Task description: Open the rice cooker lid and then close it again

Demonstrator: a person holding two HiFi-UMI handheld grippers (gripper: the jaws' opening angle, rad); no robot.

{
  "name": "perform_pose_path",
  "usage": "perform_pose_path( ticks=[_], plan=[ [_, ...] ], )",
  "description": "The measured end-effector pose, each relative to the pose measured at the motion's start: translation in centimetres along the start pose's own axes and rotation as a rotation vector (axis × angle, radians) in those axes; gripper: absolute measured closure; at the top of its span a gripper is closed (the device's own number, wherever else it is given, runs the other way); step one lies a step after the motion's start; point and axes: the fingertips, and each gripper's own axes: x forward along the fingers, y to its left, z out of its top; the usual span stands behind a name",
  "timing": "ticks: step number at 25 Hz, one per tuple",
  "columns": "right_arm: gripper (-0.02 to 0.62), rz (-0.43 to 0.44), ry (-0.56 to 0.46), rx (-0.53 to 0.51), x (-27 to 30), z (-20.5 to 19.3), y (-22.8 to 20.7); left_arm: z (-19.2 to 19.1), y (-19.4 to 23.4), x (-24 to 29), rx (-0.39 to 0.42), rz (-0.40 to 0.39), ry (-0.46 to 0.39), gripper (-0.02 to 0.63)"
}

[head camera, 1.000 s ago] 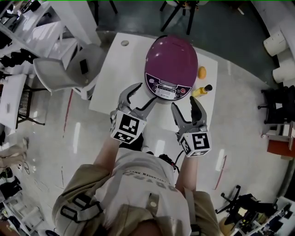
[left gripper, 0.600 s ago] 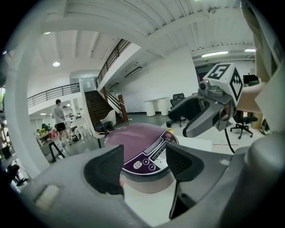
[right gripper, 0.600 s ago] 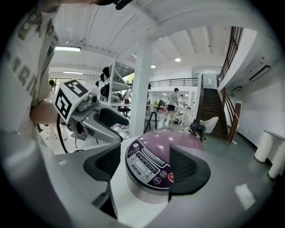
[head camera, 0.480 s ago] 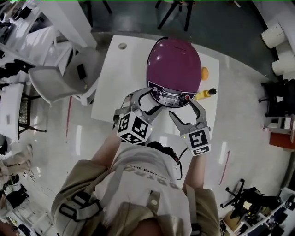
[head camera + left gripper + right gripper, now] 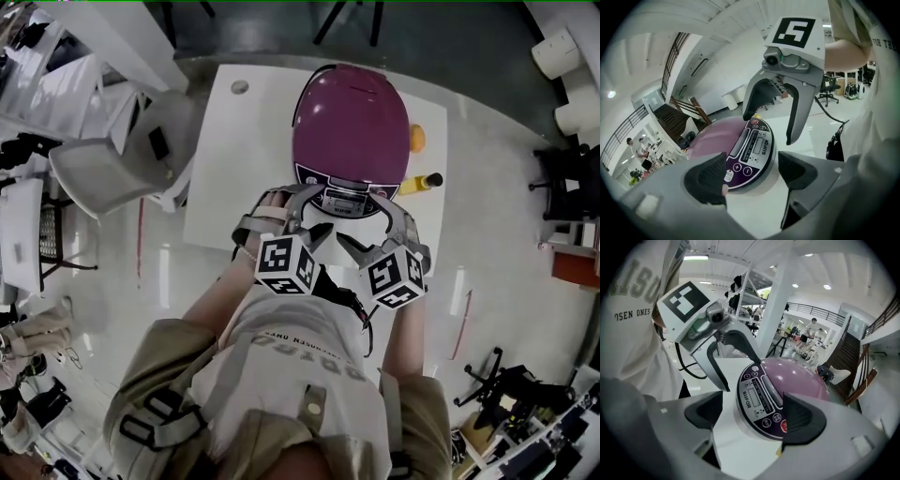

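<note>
Grey jaws on my left gripper [image 5: 752, 173] and right gripper [image 5: 752, 413]: both opening wide, gripping nothing, with the control panel [image 5: 345, 199] framed just ahead. Purple rice cooker [image 5: 352, 122], shut, sits upper centre on a white table [image 5: 234, 159]. Risks: my crowded grippers may collide, or a pad may press the panel by mistake.

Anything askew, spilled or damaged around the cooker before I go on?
Nothing stands out. The rice cooker sits upright on the table, lid shut, no spill visible. Left tongs and right tongs are opening, empty, near it.
</note>
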Motion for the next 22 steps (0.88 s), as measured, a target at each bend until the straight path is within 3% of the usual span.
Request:
perform_pose_path(
  ticks=[8,22],
  plan=[
    [0.201,0.062,0.107,-0.097,1.1,-1.8,0.0,-0.3,-0.2,1.4,0.07,-0.004,0.103,0.227],
    [0.179,0.083,0.154,-0.178,2.9,-2.2,0.2,-1.4,-0.2,2.9,0.188,0.014,0.234,0.202]
  ],
)
